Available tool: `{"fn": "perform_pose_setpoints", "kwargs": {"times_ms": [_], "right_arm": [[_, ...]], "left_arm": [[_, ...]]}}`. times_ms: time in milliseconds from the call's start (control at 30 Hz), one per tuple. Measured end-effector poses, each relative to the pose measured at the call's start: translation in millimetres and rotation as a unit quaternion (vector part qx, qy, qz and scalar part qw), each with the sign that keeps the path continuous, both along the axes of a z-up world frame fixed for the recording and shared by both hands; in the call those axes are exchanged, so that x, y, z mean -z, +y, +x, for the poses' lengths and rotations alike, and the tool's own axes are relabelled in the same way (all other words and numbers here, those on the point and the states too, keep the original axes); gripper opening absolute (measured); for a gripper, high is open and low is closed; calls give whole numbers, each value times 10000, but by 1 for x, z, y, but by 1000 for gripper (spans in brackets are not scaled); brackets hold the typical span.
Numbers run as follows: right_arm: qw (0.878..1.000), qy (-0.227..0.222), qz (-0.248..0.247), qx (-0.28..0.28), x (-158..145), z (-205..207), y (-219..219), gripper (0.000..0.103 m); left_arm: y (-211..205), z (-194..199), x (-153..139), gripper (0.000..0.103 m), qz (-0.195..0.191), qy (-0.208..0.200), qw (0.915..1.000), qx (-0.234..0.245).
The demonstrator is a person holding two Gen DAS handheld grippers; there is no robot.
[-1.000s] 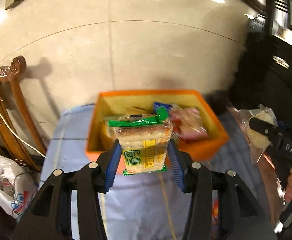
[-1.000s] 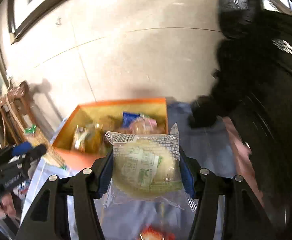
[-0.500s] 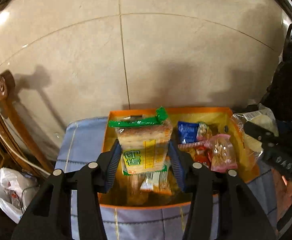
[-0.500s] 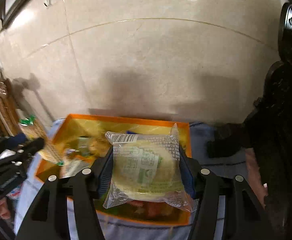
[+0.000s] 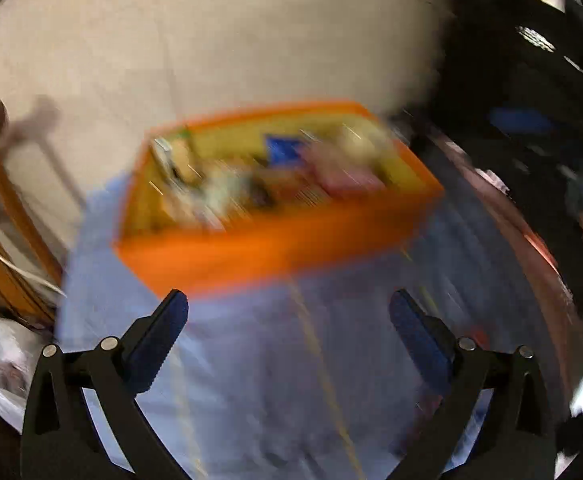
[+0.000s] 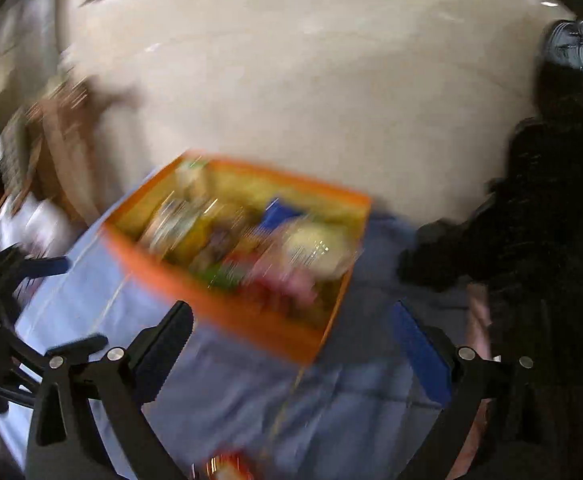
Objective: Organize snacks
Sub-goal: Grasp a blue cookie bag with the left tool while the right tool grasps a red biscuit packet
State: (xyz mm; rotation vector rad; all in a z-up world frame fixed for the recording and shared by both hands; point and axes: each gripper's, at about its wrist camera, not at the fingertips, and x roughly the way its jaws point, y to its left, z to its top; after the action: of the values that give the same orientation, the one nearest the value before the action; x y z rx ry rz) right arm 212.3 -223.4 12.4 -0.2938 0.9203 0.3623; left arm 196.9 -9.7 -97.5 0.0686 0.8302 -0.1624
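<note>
While both views are blurry, the blue cloth on the desk [image 5: 251, 360] is the biggest thing, and the orange box [image 5: 291, 248] sits on it at 12 o'clock from both claws. Many snack packs already fill the box, a pale round pack [image 6: 315, 246] among them. The left claw [image 5: 287, 320] and the right claw [image 6: 291, 332] have just been opening and stand wide with nothing between them. One red snack [image 6: 227, 466] waits at 6 o'clock, so I think a little work is left.
</note>
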Motion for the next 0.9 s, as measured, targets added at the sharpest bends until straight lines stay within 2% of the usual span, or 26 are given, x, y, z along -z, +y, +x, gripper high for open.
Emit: {"fn": "perform_pose_setpoints", "kwargs": {"times_ms": [67,133,233,300,367,433,467,533,600,700,767,900], "right_arm": [[9983,455,-36,-369,18,-14,-3,99],[9963,700,-20,-497,31,-24,-3,99],[9932,952,37,-671,50,-46,-4,99],[9906,996,-313,-886,66,-61,-4,99],[9795,1376,-851,-1197,91,-73,0,99],[9612,1684,-1485,-1604,115,-83,10,99],[9529,1721,-1658,-1869,124,-88,12,99],[9472,1701,-1759,-2071,141,-89,15,99],[9486,2070,-1463,-1893,156,-81,14,99],[9548,1760,-1545,-1830,168,-81,14,99],[9553,1847,-1585,-1677,177,-81,9,99],[9675,1704,-1429,-1199,174,-89,-6,99]], "left_arm": [[-13,-20,20,99,-145,254,9995,87],[-27,-39,39,99,-281,452,9985,117],[-53,-64,60,99,-342,468,9976,389],[-68,-73,73,99,-226,466,9976,468],[-79,-79,83,99,-92,473,9978,460],[-86,-81,90,99,-76,384,9985,379],[-88,-81,94,99,-127,329,9989,294],[-89,-79,103,99,-277,214,9994,-44],[-92,-73,111,99,-362,383,9985,-138],[-97,-69,130,99,-462,526,9972,-249],[-97,-69,135,99,-652,461,9964,-276],[-97,-71,136,99,-598,310,9977,-89]]}}
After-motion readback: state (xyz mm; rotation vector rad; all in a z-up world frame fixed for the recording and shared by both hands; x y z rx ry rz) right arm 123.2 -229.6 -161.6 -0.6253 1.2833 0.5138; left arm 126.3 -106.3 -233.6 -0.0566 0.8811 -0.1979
